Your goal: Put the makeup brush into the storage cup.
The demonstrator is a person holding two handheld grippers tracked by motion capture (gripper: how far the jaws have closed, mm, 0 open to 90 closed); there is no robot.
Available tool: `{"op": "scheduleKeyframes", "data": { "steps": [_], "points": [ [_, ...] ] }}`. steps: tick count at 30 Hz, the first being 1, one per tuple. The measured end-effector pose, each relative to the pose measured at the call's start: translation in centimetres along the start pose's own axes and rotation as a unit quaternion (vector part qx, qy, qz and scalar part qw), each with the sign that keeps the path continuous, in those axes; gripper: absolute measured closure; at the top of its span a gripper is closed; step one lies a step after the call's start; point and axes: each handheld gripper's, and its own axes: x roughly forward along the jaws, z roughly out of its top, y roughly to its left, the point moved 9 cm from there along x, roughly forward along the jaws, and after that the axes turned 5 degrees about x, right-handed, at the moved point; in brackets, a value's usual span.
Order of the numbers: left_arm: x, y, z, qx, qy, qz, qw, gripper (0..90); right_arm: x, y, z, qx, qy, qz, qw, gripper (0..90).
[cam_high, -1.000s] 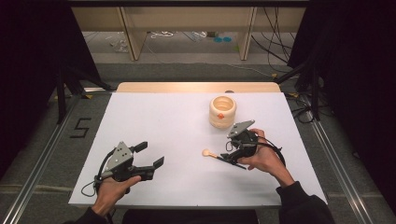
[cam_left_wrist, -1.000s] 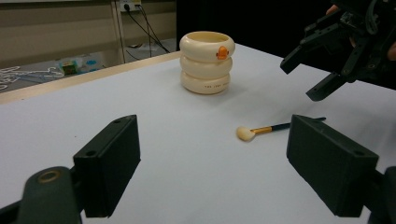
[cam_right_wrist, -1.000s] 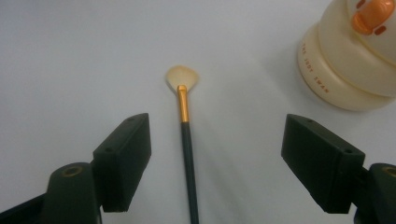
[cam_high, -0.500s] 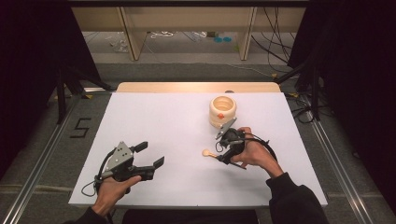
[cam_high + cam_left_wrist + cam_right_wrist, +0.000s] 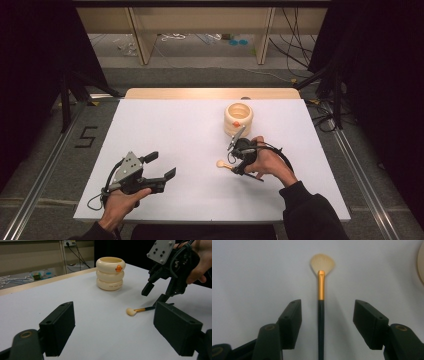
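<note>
1. Left gripper (image 5: 159, 175) rests low over the white table (image 5: 165, 125) at its near left, fingers (image 5: 58, 330) spread wide, nothing between them. It sits well apart from the brush.
2. Makeup brush (image 5: 321, 302) lies flat on the table, right of centre, near the cream ringed pot (image 5: 238, 119) but not touching it. Fan bristles point left in the high view, dark handle runs right, under the right gripper.
3. Right gripper (image 5: 325, 322) hangs over the handle, fingers (image 5: 291, 322) one on each side of it, part spread. They have just been closing, with the handle between them; pads not on it yet, gaps visible both sides.
4. Key relation: the brush's long axis runs straight down the middle between the fingers, along the gripper's pointing direction, bristles ahead. So the pinch comes across the handle. Right hand (image 5: 267, 162) is far nearer; I'd judge the grasp is its job.
5. Risk, as a guess: thin round handle may roll or skid if one finger lands first.
</note>
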Motion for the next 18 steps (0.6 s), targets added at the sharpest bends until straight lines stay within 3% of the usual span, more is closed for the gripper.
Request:
{"op": "scheduleKeyframes", "data": {
  "steps": [7, 15, 18],
  "points": [
    [0.0, -0.1, 0.1, -0.007, -0.004, -0.002, 1.0, 17.0, 0.5, 0.2, -0.4, 0.002, 0.034, 0.008, 0.9994, 50.8],
    [0.0, 0.1, 0.0, 0.004, -0.001, -0.002, 1.0, 17.0, 1.0, 0.1, -0.7, 0.01, 0.055, 0.014, 0.9984, 60.9],
    [0.1, 0.0, 0.0, -0.004, -0.001, -0.001, 1.0, 17.0, 1.3, -0.1, -0.7, 0.012, 0.062, 0.013, 0.9979, 62.1]
  ]
}}
